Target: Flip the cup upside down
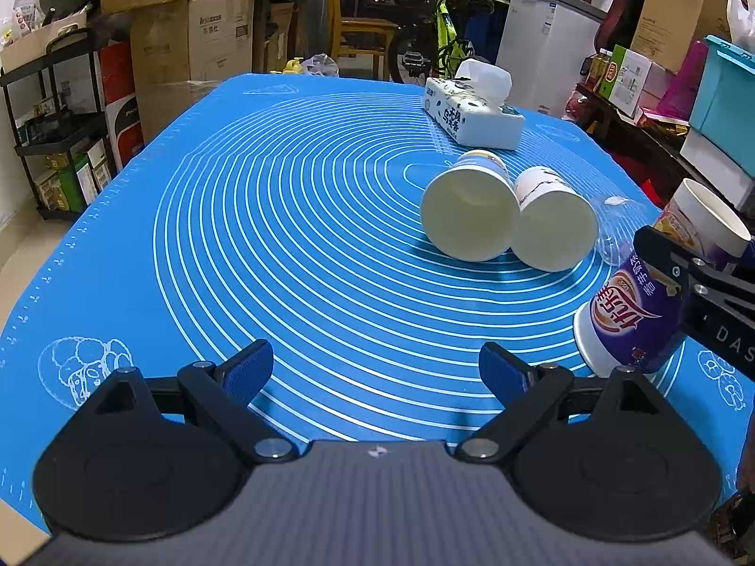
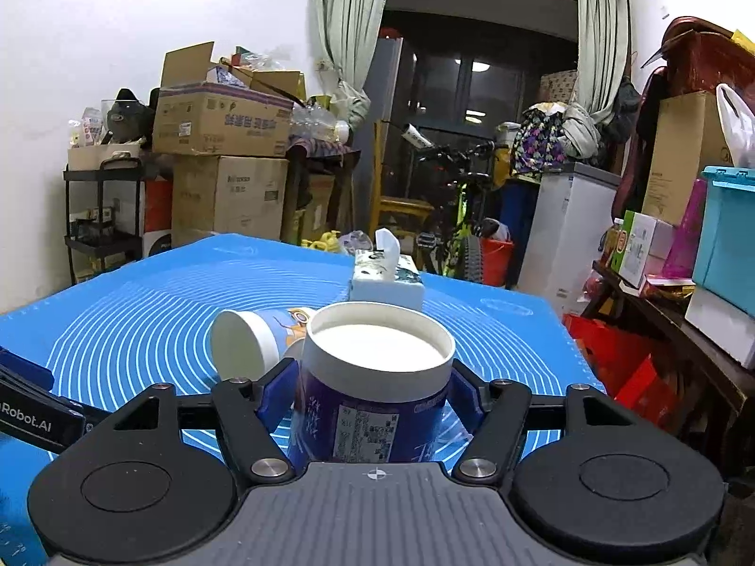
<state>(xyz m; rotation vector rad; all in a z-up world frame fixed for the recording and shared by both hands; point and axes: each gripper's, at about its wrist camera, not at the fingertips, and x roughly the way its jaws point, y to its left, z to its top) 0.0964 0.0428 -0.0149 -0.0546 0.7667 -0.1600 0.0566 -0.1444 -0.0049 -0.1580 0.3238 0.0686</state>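
Note:
A purple paper cup stands upside down on the blue mat, white base up. My right gripper is shut on it, a finger on each side. In the left wrist view the same purple cup is at the right edge, held by the right gripper's black fingers, with another cup behind it. My left gripper is open and empty above the mat's near edge. Two white paper cups lie on their sides mid-mat, mouths toward the left camera.
A white tissue pack lies at the far right of the mat. A crumpled clear plastic piece lies beside the cups. Cardboard boxes, a black shelf, a bicycle and a white freezer surround the table.

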